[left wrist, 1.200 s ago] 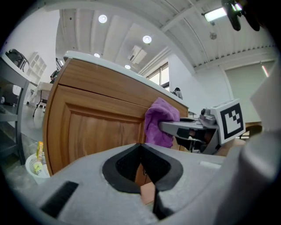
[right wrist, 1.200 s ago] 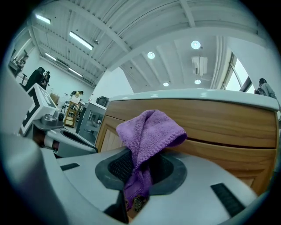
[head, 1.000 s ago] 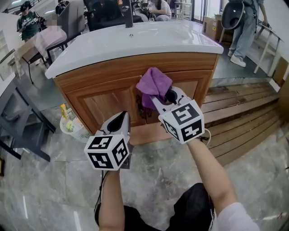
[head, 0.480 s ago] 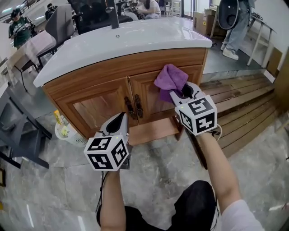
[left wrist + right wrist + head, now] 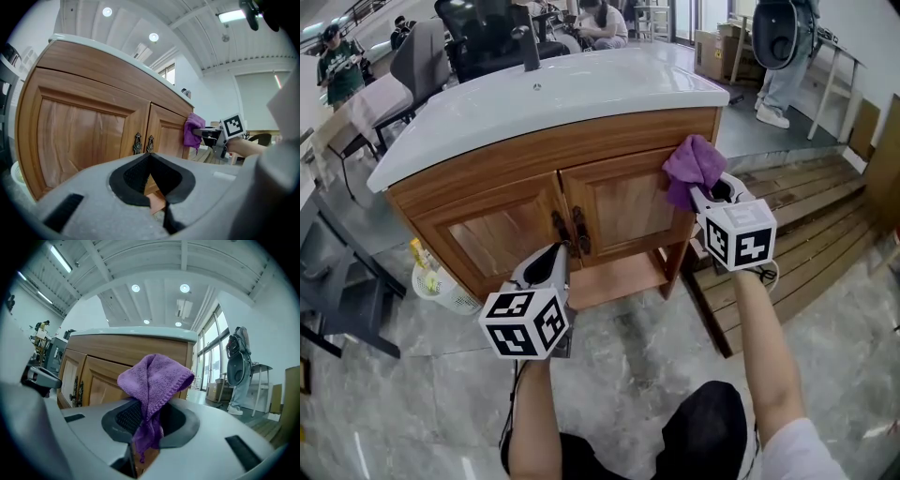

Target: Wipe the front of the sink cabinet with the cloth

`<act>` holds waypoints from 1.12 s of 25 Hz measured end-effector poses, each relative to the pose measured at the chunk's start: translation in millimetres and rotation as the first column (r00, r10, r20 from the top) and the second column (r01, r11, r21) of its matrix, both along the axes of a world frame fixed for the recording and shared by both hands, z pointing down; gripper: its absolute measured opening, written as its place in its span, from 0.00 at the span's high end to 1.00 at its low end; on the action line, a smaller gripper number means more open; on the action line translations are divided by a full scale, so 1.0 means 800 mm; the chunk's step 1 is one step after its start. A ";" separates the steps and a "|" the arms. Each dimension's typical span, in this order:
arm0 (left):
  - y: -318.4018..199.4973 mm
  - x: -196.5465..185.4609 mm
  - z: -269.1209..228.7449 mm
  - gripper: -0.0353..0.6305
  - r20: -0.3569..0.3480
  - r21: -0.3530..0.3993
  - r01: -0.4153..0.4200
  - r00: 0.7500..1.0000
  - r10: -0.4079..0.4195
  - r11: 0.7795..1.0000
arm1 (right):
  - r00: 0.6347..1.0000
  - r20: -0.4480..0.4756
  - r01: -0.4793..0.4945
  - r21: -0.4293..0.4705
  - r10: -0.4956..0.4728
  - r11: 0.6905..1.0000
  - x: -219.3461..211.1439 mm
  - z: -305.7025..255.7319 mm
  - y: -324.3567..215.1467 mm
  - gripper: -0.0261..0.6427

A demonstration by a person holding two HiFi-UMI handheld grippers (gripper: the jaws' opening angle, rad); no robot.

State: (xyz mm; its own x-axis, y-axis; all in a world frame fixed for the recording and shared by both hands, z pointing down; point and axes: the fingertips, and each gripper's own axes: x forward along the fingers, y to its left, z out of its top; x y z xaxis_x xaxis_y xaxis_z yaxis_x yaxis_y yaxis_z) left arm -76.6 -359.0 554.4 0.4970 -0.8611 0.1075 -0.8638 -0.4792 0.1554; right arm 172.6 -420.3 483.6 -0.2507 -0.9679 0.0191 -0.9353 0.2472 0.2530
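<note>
I am sweeping the purple knitted cloth (image 5: 692,165), pinched in my right tool (image 5: 705,194), across the wooden sink cabinet (image 5: 619,202) front to its right edge, left tool (image 5: 549,265) idling pressed together.

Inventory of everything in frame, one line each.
sink cabinet: 1, brown wood, centre, both doors shut
countertop basin: 1, white, on the cabinet
door handles: 2, dark, where the doors meet
cloth: 1, purple, at the cabinet's upper right front corner
bin: 1, white, floor left of the cabinet
wooden decking: 1, brown, floor right
people: several, background
left gripper: 1, grey, shut, empty, low before the left door
right gripper: 1, grey, shut on cloth
</note>
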 end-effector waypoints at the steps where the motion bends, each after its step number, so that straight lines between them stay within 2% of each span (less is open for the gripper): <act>1: 0.000 0.000 0.001 0.94 0.001 -0.002 0.000 1.000 0.000 1.000 | 1.000 -0.002 -0.006 -0.002 0.006 1.000 0.003 0.001 -0.001 0.85; 7: 0.000 -0.005 -0.001 0.94 0.002 -0.002 0.020 1.000 -0.020 1.000 | 1.000 -0.004 0.002 0.007 -0.002 1.000 -0.011 0.001 0.007 0.85; 13: 0.005 -0.034 -0.002 0.94 0.005 -0.002 0.069 0.998 -0.069 0.998 | 0.988 0.006 0.155 0.058 -0.155 0.986 -0.106 -0.010 0.038 0.85; 19: 0.012 -0.070 -0.003 0.94 0.018 0.003 0.126 0.992 -0.126 0.992 | 0.946 0.007 0.324 0.054 -0.325 0.944 -0.221 -0.006 0.057 0.85; 28: 0.026 -0.144 0.006 0.94 0.045 -0.008 0.228 0.973 -0.227 0.974 | 0.861 0.019 0.507 0.035 -0.508 0.861 -0.371 0.013 0.077 0.85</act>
State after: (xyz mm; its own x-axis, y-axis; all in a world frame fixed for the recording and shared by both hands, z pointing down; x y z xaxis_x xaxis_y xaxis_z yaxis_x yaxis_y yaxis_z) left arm -191.8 -338.6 559.6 0.2830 -0.9494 0.1363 -0.9560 -0.2677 0.1199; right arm -124.0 -358.7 494.3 -0.7072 -0.7068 -0.0196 -0.6889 0.6825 0.2442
